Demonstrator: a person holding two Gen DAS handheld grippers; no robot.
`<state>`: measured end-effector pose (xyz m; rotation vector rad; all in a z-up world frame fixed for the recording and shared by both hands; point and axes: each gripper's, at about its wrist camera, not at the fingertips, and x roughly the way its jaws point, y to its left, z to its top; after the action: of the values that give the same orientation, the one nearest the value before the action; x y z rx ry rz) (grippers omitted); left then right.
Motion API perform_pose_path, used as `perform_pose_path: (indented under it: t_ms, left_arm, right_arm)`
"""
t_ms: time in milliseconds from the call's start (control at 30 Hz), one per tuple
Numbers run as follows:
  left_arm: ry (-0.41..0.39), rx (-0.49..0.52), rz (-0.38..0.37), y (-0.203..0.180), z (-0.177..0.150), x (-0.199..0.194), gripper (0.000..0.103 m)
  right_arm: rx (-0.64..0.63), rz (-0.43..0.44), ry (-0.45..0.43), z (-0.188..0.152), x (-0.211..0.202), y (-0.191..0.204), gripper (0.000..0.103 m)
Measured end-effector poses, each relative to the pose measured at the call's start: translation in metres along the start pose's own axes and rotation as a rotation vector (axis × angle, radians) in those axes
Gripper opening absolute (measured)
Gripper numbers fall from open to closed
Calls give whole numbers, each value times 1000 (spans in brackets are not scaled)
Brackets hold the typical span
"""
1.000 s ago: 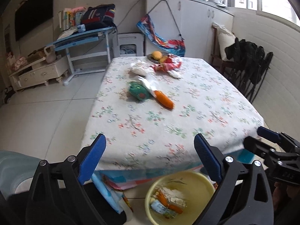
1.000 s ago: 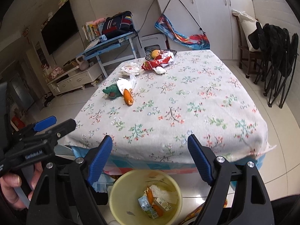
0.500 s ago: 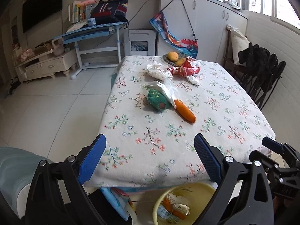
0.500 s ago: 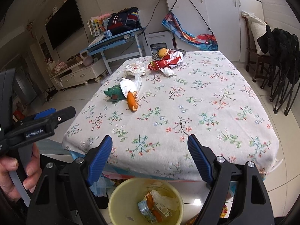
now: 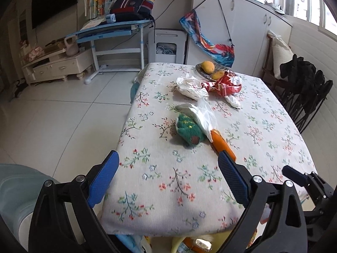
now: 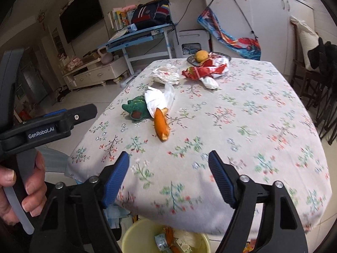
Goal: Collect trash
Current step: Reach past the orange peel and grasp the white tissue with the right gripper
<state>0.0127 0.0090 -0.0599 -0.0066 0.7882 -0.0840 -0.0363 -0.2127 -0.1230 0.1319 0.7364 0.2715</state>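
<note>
Litter is lying scattered on a table covered by a floral cloth, toward its far half. Nearest the left edge, an orange wrapper, long and tube-shaped with a torn end, is lying just beside a green packet with a dark round patch on it; a crumpled white plastic bag is draping over both. Further back, a wad of white paper is sitting near a crinkled red-and-white wrapper, with a small white scrap touching its near side. At the far edge a dish is holding yellow fruit.

Below the near edge, a yellow bin is holding wrappers already.

The left gripper is hovering over the near edge, fingers spread wide with nothing between them. The right gripper is closing slightly, jaws apart and holding nothing.
</note>
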Motion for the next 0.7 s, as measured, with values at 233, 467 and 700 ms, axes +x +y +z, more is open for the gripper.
perform_pose_path:
  t_ms: [233,467,700]
  left_arm:
    - [31,-24,25,3,15,27,91]
    - [55,-27,33,-2,24,46,91]
    - [70,-34,40,-2,28,54,91]
  right_arm:
    - [-28,25,30,16,32,9,63]
    - [-13,44,53,21,48,9,55]
    - [-2,55,67,24,58,9,46]
